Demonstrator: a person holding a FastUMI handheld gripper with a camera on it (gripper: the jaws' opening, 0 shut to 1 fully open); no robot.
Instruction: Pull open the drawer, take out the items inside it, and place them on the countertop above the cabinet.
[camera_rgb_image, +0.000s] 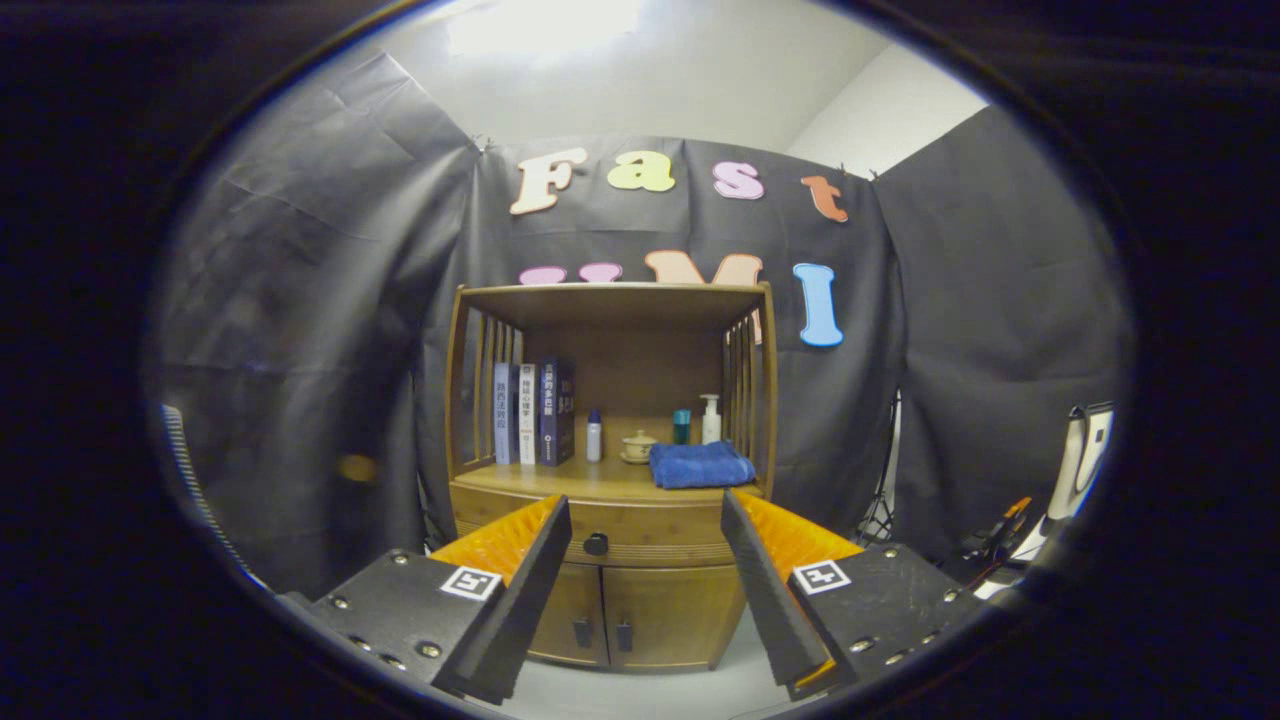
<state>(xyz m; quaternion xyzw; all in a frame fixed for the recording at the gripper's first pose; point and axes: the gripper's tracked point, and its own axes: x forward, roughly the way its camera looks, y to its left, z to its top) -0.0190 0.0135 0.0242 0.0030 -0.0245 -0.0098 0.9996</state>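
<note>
A wooden cabinet (610, 470) stands against the booth wall, some way ahead of me. Its drawer (640, 530) is closed, with a dark round knob (596, 544) showing between my fingers, nearer the left one. The countertop (590, 482) above the drawer carries a folded blue towel (700, 465), three upright books (532, 413), a small white bottle (594, 436), a lidded ceramic cup (638, 446), a teal cup (681, 426) and a pump bottle (710, 419). My gripper (645, 520) is open, well short of the cabinet, with nothing between its fingers.
Two lower cabinet doors (630, 610) with small dark handles sit under the drawer. A roofed shelf frame with slatted sides (745, 375) encloses the countertop. Equipment and cables (1010, 540) stand on the floor to the right of the cabinet.
</note>
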